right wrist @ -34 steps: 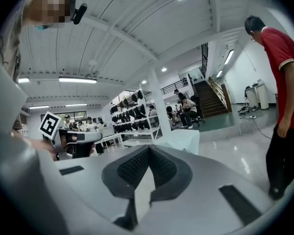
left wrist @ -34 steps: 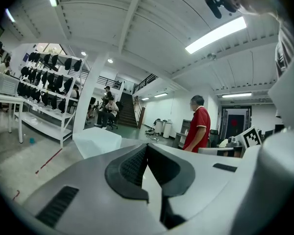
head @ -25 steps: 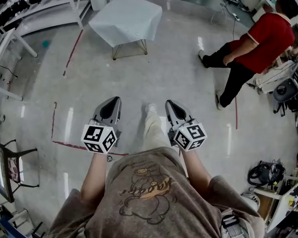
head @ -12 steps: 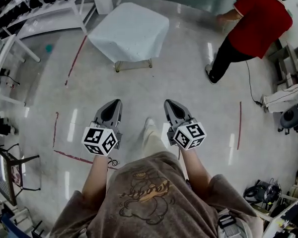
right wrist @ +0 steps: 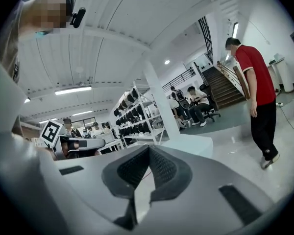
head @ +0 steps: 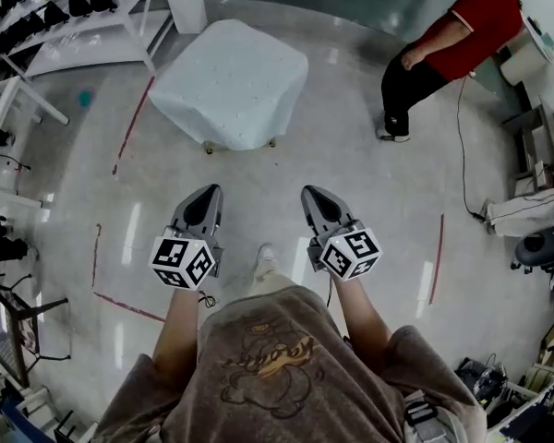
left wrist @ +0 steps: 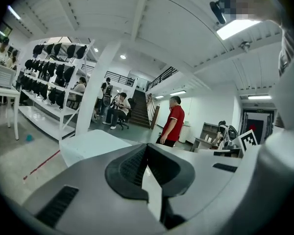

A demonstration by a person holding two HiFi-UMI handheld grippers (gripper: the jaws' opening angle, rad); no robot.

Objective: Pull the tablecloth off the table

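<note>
A small table draped in a white tablecloth (head: 229, 83) stands on the grey floor ahead of me, its thin legs showing under the hem. It appears beyond the jaws in the left gripper view as the tablecloth (left wrist: 90, 145) and in the right gripper view as the tablecloth (right wrist: 192, 145). My left gripper (head: 209, 193) and right gripper (head: 312, 193) are held side by side at waist height, well short of the table. Both are shut with nothing between their jaws.
A person in a red shirt (head: 448, 42) stands to the right of the table. White shelving with dark items (head: 69, 7) lines the far left. Red tape lines (head: 132, 118) mark the floor. Equipment and cables (head: 535, 210) crowd the right side; a chair (head: 18, 312) is at left.
The table has come nearer and lower in the head view as I walk toward it. The person in red has shifted up toward the far right. Both grippers stay shut.
</note>
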